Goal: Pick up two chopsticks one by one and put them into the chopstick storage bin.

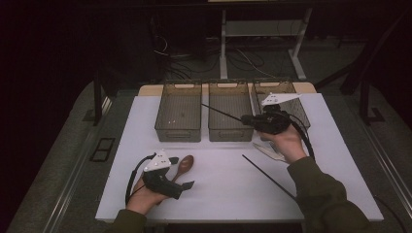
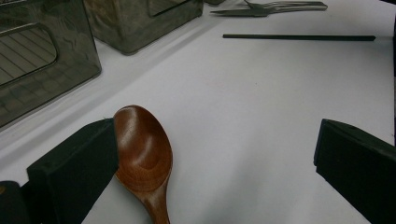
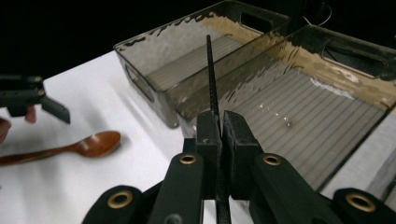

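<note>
Black chopstick [image 3: 212,79] is clamped between the jaws of the right gripper [image 3: 219,122], its tip up over the middle bin [image 1: 230,118], centre right of the high view. A second chopstick [image 1: 268,177] lies on the white table [image 1: 218,189] at lower right, with a fork [image 1: 268,152] just above it. At lower left the left gripper [image 2: 210,163] rests on the table, jaws wide apart, one pad against a wooden spoon [image 2: 142,154].

lab: test table [image 1: 145,145], floor cables [image 1: 243,60]
</note>
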Demonstrator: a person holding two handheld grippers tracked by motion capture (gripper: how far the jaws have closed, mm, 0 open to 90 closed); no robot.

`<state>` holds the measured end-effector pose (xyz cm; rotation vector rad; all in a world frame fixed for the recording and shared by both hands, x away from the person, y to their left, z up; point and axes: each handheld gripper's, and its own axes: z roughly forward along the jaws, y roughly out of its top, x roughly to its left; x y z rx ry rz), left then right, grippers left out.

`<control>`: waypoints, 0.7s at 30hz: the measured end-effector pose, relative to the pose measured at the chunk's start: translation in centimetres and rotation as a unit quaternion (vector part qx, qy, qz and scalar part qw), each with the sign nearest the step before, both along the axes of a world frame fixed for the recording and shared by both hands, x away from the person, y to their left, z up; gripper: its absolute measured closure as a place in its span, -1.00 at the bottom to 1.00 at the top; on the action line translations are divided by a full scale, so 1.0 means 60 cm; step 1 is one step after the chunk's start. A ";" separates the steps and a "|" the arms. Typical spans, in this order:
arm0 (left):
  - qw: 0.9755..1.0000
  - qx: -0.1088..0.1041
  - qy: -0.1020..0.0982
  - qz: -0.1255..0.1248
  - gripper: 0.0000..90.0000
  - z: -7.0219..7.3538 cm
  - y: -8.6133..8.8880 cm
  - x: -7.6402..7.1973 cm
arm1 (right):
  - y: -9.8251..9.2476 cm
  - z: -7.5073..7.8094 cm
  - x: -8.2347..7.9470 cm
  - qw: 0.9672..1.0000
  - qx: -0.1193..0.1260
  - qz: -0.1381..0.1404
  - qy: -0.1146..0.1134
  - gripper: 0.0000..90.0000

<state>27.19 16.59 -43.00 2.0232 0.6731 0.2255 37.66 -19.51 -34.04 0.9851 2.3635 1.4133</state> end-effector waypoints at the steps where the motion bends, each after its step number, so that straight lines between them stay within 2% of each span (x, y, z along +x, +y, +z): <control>1: 1.000 -0.001 0.000 0.000 -1.00 0.000 0.000 0.000 | 0.008 0.001 0.007 1.000 0.003 -0.001 -0.001 0.88; 12: 1.000 -0.006 0.000 0.002 -1.00 0.000 0.000 0.000 | 0.057 0.000 0.037 1.000 0.001 -0.001 0.011 0.88; 15: 1.000 -0.008 0.000 0.002 -1.00 0.000 -0.002 0.000 | 0.083 -0.003 0.050 1.000 -0.007 -0.003 0.014 0.88; 21: 1.000 -0.002 0.000 -0.001 -1.00 0.000 -0.002 0.000 | 0.112 -0.004 0.065 1.000 -0.016 -0.005 0.014 0.88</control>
